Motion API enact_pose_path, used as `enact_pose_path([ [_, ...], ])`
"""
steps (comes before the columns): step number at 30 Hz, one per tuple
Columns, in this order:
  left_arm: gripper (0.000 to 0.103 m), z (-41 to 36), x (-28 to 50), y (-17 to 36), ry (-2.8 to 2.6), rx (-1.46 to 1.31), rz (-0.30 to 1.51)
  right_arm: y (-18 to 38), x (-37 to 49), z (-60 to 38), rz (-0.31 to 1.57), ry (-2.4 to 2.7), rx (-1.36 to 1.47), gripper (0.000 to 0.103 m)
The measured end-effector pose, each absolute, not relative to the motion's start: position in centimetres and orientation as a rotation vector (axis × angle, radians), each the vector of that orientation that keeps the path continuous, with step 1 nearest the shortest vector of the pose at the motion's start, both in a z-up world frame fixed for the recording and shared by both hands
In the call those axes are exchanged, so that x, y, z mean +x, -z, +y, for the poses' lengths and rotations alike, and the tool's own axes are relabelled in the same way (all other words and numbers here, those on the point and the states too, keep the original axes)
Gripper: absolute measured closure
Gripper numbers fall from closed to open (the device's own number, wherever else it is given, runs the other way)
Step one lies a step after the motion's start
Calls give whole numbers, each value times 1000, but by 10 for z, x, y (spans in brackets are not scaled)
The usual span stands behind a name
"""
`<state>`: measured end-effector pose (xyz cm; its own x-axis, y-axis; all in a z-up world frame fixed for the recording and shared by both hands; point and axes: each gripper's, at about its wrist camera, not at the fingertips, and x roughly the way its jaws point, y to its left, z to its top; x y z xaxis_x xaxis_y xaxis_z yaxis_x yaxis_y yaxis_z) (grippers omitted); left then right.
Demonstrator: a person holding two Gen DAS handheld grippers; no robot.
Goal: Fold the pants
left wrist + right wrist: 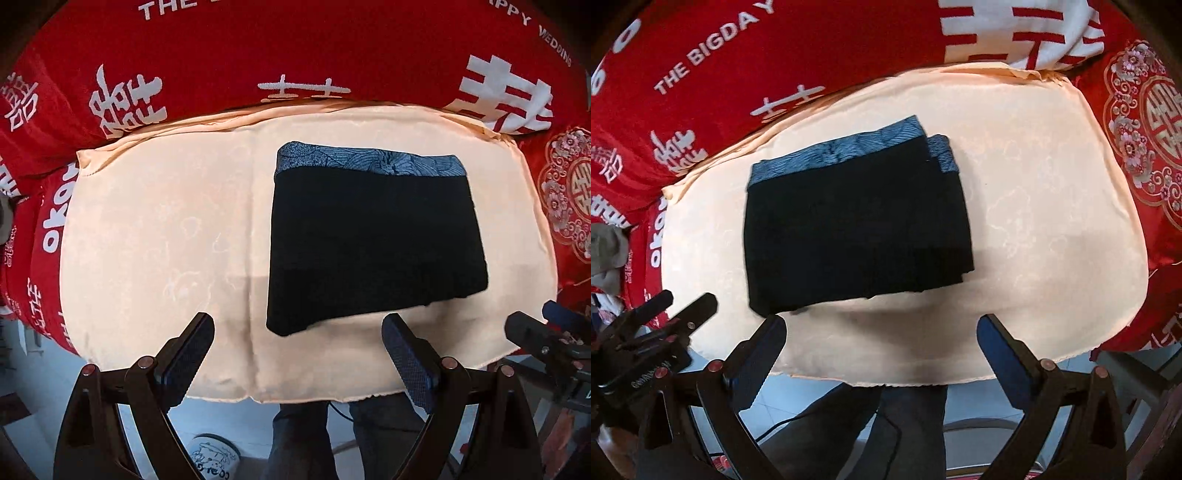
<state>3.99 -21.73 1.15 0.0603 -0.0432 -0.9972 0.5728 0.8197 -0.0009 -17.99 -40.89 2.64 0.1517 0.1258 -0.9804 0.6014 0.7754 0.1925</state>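
Left gripper (297, 345): black angular frame, dark blue cross-hatched pads (192, 350), copper-coloured round screws at the pivots. Right gripper (882, 345): same black frame, blue pads (1001, 354), reddish screws. Dark trousers (303, 435) are seen below.

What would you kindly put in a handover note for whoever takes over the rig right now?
Left gripper: open, empty, held just short of the cloth's near edge.
Right gripper: open, empty, likewise.
Pants: folded into a compact rectangle on the cream cloth, patterned waistband at the far edge.
Done: folding looks finished.
Left: perhaps square up the layer that sticks out on the right side.
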Motion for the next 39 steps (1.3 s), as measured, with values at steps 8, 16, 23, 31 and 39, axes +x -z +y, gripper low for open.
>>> enact_pose_path([
  [8,10,-209,29,-31,540,476,1405,-49,-182,-391,1370,402,584,0],
  [16,10,-204,26,-38,542,493,1400,-61,-183,-381,1352,416,560,0],
  [23,10,-202,26,-42,552,490,1395,-67,-183,-375,1344,421,552,0],
  [31,10,-201,24,-46,567,480,1381,-70,-180,-370,1344,427,537,0],
  [39,10,-201,24,-45,565,481,1380,-71,-177,-368,1350,420,529,0],
])
